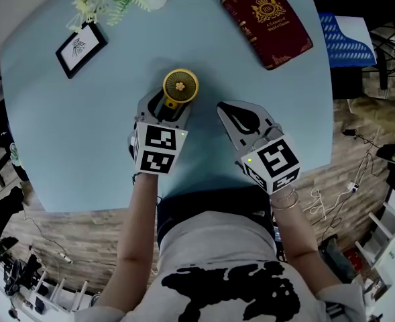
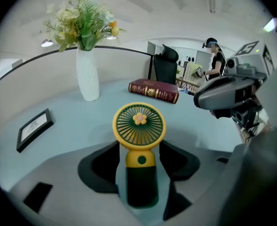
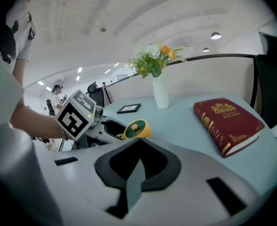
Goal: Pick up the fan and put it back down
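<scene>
Left gripper (image 2: 139,147) is straddling the fan (image 2: 139,125) at its stiff handle, jaws apart, not gripping (probably light plastic, grille at 12 o'clock looks fragile); right gripper (image 3: 138,142) idling closed, empty.

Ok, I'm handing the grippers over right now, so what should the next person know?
Left gripper: open, jaws on either side of the handle of the fan, not pressing it.
Right gripper: shut, empty, beside it over the table.
The fan lies face up on the table.
Done: left gripper set round the handle.
Left: close, lift the fan, set it back down.
</scene>
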The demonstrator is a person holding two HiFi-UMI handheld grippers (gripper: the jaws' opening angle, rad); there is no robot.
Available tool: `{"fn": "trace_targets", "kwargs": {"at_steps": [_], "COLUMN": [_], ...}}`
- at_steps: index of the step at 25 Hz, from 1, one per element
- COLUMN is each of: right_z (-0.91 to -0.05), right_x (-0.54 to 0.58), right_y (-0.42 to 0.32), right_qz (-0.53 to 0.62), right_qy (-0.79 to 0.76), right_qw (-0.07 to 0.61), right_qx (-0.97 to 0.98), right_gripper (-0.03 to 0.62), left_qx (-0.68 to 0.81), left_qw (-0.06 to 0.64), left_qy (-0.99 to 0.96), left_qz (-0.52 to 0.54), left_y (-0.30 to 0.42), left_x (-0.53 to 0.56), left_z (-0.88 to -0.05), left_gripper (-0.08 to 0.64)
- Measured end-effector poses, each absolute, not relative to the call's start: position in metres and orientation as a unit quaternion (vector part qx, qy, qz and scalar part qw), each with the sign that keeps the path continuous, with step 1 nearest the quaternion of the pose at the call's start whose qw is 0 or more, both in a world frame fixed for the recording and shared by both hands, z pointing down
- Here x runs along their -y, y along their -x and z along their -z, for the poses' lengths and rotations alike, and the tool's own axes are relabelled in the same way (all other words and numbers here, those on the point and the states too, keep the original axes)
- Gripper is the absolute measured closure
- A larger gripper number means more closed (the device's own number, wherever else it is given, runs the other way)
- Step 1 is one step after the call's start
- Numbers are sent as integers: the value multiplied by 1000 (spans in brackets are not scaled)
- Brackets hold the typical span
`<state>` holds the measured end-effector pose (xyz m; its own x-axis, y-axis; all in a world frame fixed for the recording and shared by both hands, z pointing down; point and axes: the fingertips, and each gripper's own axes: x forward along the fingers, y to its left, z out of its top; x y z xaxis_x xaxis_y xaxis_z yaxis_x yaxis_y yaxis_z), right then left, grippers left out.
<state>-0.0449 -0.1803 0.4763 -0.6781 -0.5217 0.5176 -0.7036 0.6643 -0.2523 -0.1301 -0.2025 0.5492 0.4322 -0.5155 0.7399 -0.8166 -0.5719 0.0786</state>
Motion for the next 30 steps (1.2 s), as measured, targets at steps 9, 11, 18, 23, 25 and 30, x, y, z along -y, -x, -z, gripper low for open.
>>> {"fn": "trace_targets", "kwargs": {"at_steps": [9,11,18,23,25,30], "right_z": [-456,-450,-426,-395,-389,-370], "right_x": [167,163,157,157,158,154], "right_y": [37,35,29,31,33,41], "right_qz": [-201,-198,-176,-147,-140,-119], "right_qy": [-364,-370,-384,-390,-391,-387], "right_qw": [194,190,180,158,153,144], "right_qx": [888,887,888,895,897,903], "right_gripper": [588,589,588,588,588,588], "left_qx": [401,402,416,425,431,448], "left_qw": [201,193,168,165,171,144], "left_qy": [-841,-844,-855,-858,-859,-864], "left_qz": [-304,-297,-262,-238,-219,-180], "left_y": [126,127,132,139,143,149], "left_x": [193,189,181,171,170,172], "left_z": [-512,-502,-461,-439,-430,-395], "left_gripper": [291,291,291,291,291,292]}}
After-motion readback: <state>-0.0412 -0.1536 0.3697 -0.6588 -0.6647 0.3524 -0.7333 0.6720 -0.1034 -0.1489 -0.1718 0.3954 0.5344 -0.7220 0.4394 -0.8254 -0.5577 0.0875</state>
